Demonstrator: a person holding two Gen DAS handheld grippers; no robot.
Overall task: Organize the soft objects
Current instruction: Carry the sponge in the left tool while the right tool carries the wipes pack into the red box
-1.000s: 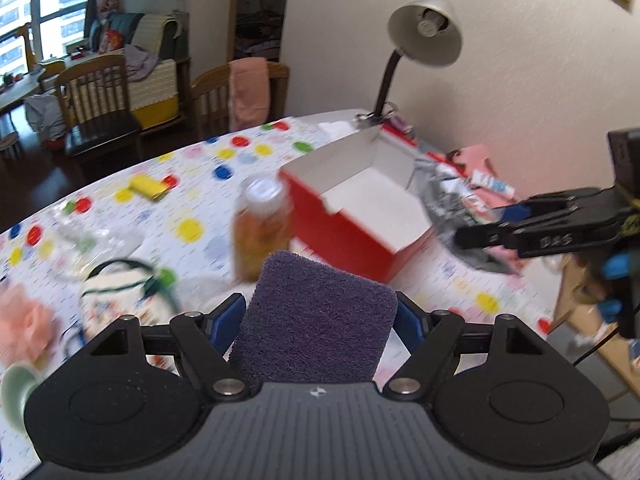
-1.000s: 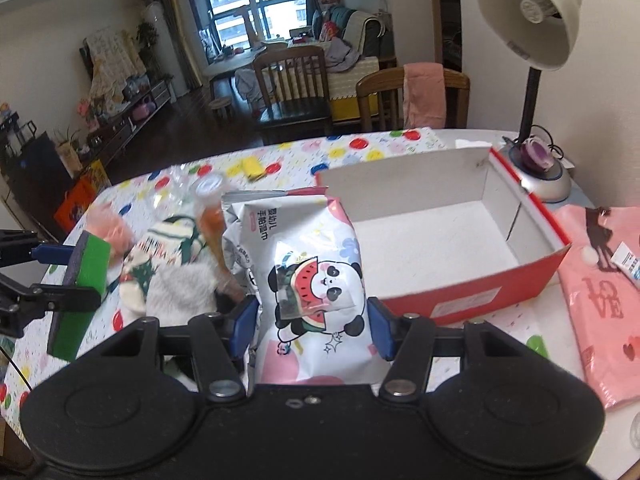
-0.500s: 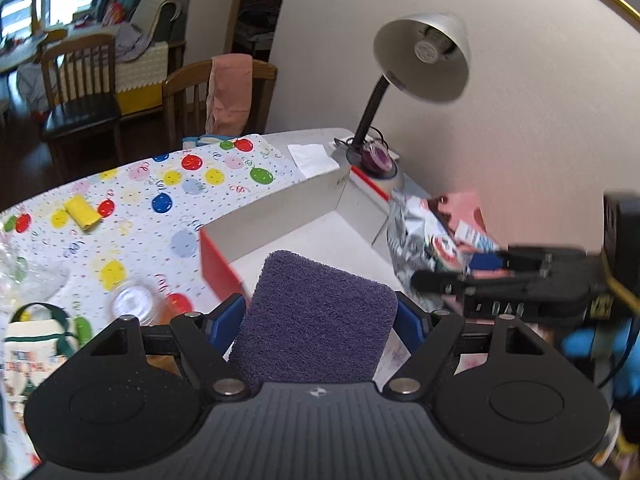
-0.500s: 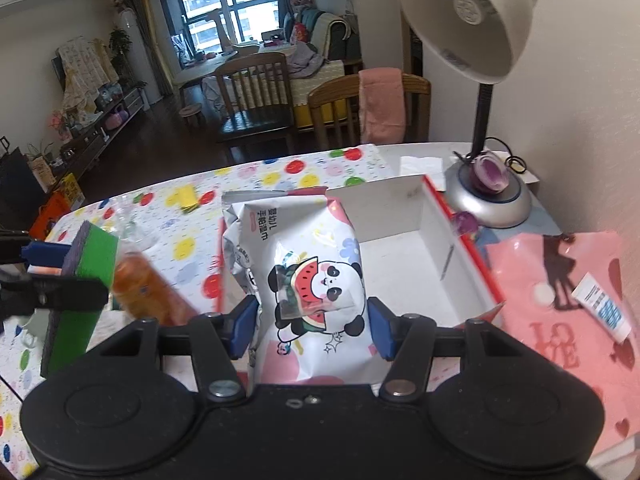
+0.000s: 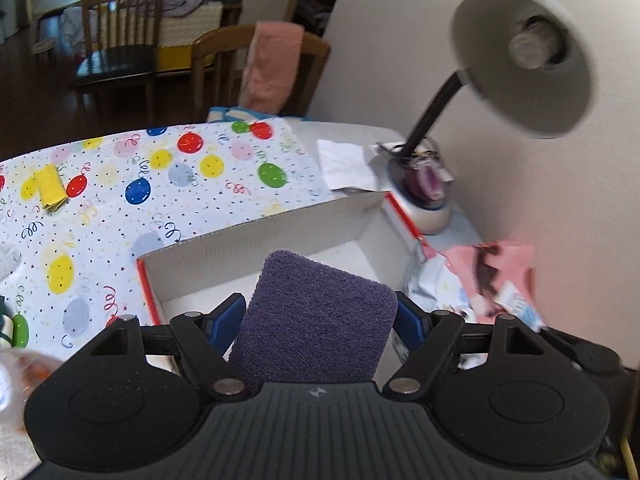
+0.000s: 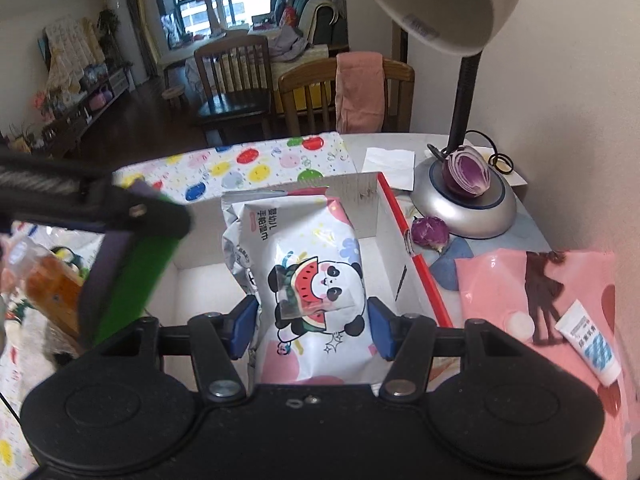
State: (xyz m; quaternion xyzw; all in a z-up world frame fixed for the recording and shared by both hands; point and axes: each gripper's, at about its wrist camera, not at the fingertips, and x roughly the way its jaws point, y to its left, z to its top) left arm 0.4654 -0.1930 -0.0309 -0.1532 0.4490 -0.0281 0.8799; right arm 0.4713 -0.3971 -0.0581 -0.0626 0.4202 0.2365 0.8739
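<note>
My left gripper (image 5: 320, 322) is shut on a sponge (image 5: 316, 316) with a purple scouring face and green body, held above the open red box (image 5: 256, 244) with its white inside. From the right wrist view the same sponge (image 6: 132, 272) hangs over the box's left part, pinched by the left gripper's fingers (image 6: 120, 204). My right gripper (image 6: 312, 326) is shut on a white wet-wipes pack (image 6: 308, 280) printed with a panda and a watermelon slice, held upright over the red box (image 6: 416, 252).
A desk lamp (image 6: 464, 196) stands behind the box with a halved red onion (image 6: 466, 170) on its base. A pink packet (image 6: 536, 300) with a small tube (image 6: 588, 344) lies right of the box. A jar with orange contents (image 6: 48, 284), a yellow cloth (image 5: 50, 188) and wooden chairs (image 6: 236, 76) lie left and beyond.
Both grippers have moved over the red box with their loads. The left view swung from the jar toward the lamp; the jar has slipped to the left edge.
</note>
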